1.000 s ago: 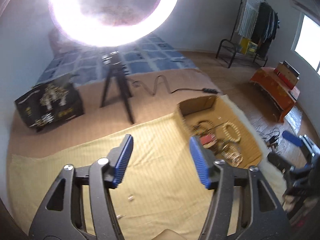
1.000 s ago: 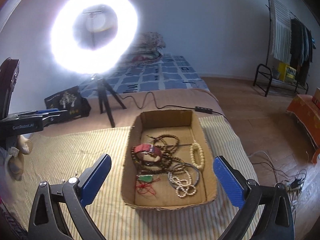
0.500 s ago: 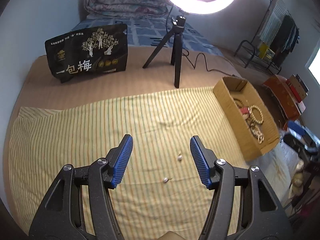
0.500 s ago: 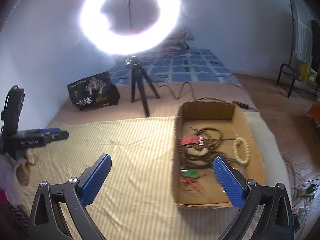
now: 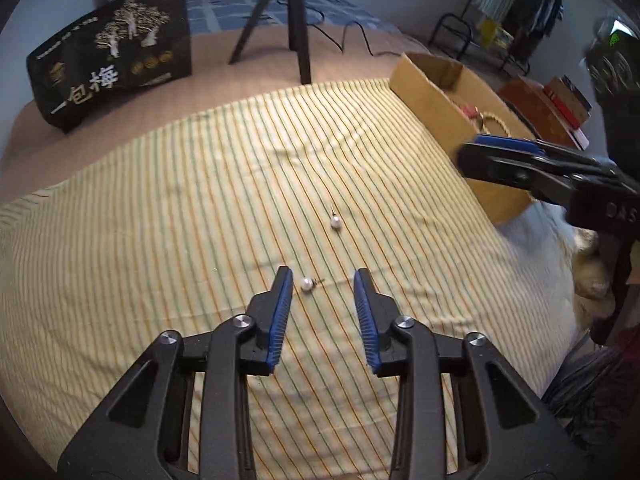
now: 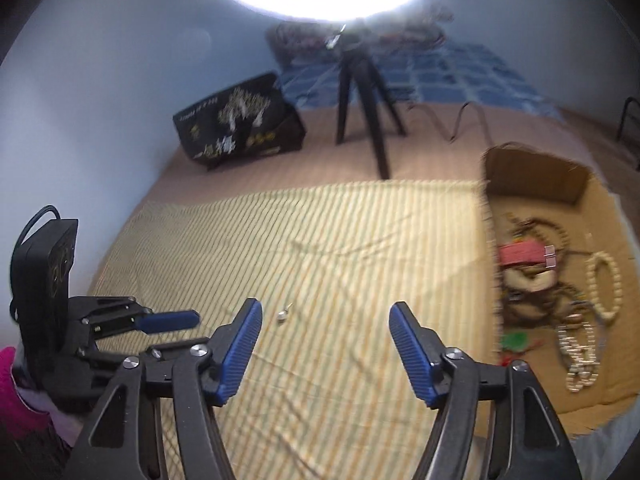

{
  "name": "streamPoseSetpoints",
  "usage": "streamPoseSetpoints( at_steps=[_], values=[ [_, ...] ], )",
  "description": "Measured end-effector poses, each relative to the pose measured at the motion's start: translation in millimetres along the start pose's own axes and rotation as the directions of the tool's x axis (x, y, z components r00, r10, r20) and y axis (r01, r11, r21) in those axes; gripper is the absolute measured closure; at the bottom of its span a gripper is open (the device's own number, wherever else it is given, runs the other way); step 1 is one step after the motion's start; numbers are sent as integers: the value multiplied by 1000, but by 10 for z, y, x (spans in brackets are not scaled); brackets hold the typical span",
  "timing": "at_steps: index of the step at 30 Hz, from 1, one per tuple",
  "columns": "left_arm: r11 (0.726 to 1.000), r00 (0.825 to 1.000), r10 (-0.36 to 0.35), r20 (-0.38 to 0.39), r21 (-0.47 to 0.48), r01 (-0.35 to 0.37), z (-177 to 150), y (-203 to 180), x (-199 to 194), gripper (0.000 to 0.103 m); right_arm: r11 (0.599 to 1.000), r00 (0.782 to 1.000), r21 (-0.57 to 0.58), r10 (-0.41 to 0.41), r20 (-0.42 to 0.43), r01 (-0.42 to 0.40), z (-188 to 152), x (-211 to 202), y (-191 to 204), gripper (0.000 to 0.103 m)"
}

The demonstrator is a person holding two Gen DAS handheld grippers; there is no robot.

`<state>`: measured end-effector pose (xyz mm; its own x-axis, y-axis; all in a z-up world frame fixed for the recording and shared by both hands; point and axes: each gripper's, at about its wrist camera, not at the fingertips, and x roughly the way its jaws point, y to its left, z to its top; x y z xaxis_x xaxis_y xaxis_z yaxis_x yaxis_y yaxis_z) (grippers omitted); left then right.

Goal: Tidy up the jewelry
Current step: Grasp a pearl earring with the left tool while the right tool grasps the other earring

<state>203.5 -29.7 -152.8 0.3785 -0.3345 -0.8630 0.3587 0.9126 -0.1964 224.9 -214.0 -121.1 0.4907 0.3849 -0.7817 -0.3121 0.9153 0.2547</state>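
Observation:
Two pearl earrings lie on the striped yellow cloth (image 5: 160, 200). The near pearl earring (image 5: 307, 284) sits just ahead of my open left gripper (image 5: 323, 278), between its fingertips. The far pearl earring (image 5: 335, 223) lies a little beyond; it also shows in the right wrist view (image 6: 283, 314). A cardboard box (image 5: 432, 92) of bead bracelets and necklaces (image 6: 560, 280) stands at the right. My right gripper (image 6: 326, 312) is open and empty above the cloth, left of the box. It shows from the side in the left wrist view (image 5: 500, 152).
A black printed bag (image 5: 112, 64) stands at the back left of the bed. A ring light on a black tripod (image 5: 292, 12) stands behind the cloth, its cable trailing right. The bed edge runs along the right, with a clothes rack (image 5: 500, 8) beyond.
My left gripper has dropped low over the cloth and come up to the near earring. My right gripper has swung left, away from above the box, toward the cloth.

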Motion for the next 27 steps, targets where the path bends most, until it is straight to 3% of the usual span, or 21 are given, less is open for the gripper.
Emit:
streamPoseSetpoints(
  at_steps=[3,9,24,27],
  values=[
    [1000,1000,-7,-16,-10,7,-19,14,83,76,999,998,0,39,-54,-39,-14,217,58,52],
    [1000,1000,2,-27,-7,-2,-14,39,202,77,997,991,-13,70,-111,-71,-62,513,147,60],
    [1000,998,12,-56,26,-11,-40,44,369,84,996,986,-66,49,-160,-60,-96,864,325,70],
    [999,998,23,-66,33,-21,-37,47,409,90,995,985,-88,32,-167,-47,-107,925,361,72]
  ],
)
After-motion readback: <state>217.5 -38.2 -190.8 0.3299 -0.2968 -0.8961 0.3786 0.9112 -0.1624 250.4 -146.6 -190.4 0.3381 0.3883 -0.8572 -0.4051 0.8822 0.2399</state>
